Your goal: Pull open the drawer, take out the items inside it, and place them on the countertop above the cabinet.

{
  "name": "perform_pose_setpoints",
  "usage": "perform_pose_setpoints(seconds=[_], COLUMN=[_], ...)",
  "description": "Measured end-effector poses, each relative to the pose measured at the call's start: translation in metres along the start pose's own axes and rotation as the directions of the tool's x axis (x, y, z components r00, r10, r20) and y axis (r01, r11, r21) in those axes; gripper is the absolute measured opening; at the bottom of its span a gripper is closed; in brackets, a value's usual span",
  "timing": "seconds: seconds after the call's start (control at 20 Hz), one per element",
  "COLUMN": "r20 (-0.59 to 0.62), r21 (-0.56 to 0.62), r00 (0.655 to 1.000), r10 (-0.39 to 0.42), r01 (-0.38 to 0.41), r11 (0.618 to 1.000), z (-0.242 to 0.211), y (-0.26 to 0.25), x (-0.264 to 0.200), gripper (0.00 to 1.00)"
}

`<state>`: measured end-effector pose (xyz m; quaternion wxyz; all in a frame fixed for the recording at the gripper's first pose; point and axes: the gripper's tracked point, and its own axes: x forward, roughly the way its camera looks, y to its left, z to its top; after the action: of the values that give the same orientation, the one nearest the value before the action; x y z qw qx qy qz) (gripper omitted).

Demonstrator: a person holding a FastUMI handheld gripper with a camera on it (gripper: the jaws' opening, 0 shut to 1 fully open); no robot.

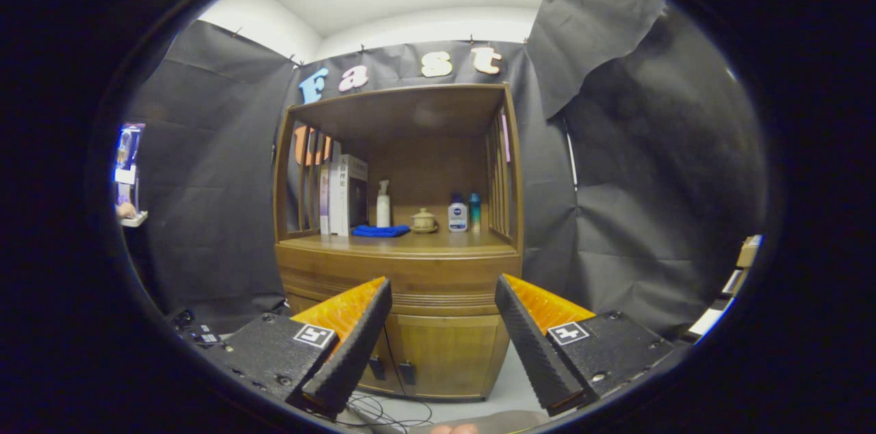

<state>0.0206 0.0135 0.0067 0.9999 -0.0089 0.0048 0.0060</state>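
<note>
- Far off at the left, beside the black cloth wall, a person's hand (125, 210) is resting by a small white ledge, well apart from the work.
- Moving right, the wooden cabinet (445, 352) is standing against the far wall, straight ahead of the gripper (443, 304).
- On the countertop (438, 242), under the open shelf, things are sitting in a row from left to right: upright books (342, 194), a folded blue cloth (380, 231), a white pump bottle (383, 205), a small lidded pot (423, 220), a white bottle with a blue label (457, 213) and a slim teal bottle (474, 211).
- Below the countertop, the drawer (445, 280) is showing as a wide band across the cabinet's front, its long axis running left to right; it is looking fully closed, so whatever is inside is hidden.
- I cannot make out a handle on the drawer front; the grooved strip along its lower edge may be serving as the grip.
- Under the drawer, two doors with dark handles (407, 372) are sitting closed.
- The gripper is hanging near the camera with its fingers spread wide and holding nothing; the drawer front is lying beyond the fingertips, framed in the gap between them, roughly centred.
- As I judge it, the coming move is turning on this: the drawer is straight ahead and far, so the gripper is needing a forward reach to the lower edge, then a pull back toward the near side.
- On the floor at the near left, some cables (383, 413) are trailing.
</note>
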Motion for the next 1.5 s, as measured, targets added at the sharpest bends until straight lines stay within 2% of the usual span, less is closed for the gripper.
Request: perform_pose_setpoints(seconds=[0.15, 0.3, 0.4, 0.65, 0.8, 1.05, 1.25, 1.5], r20=[-0.029, -0.075, -0.13, -0.227, -0.25, -0.224, -0.255, -0.292], r21=[-0.004, 0.023, 0.016, 0.022, 0.045, -0.04, -0.062, -0.063], r00=[0.999, 0.997, 0.991, 0.974, 0.968, 0.974, 0.966, 0.956], r10=[0.017, 0.028, 0.038, 0.0, 0.007, 0.005, 0.041, 0.021], r01=[-0.018, -0.026, -0.036, 0.005, 0.004, -0.014, -0.058, -0.041], r11=[1.0, 0.999, 0.999, 1.0, 0.999, 0.999, 0.996, 0.997], z=[0.001, -0.017, -0.043, -0.104, -0.118, -0.113, -0.117, -0.13], y=[0.019, 0.047, 0.065, 0.08, 0.091, 0.106, 0.121, 0.117], x=[0.053, 0.102, 0.135, 0.193, 0.208, 0.21, 0.221, 0.235], gripper=[0.99, 0.99, 0.99, 0.99, 0.99, 0.79, 0.78, 0.75])
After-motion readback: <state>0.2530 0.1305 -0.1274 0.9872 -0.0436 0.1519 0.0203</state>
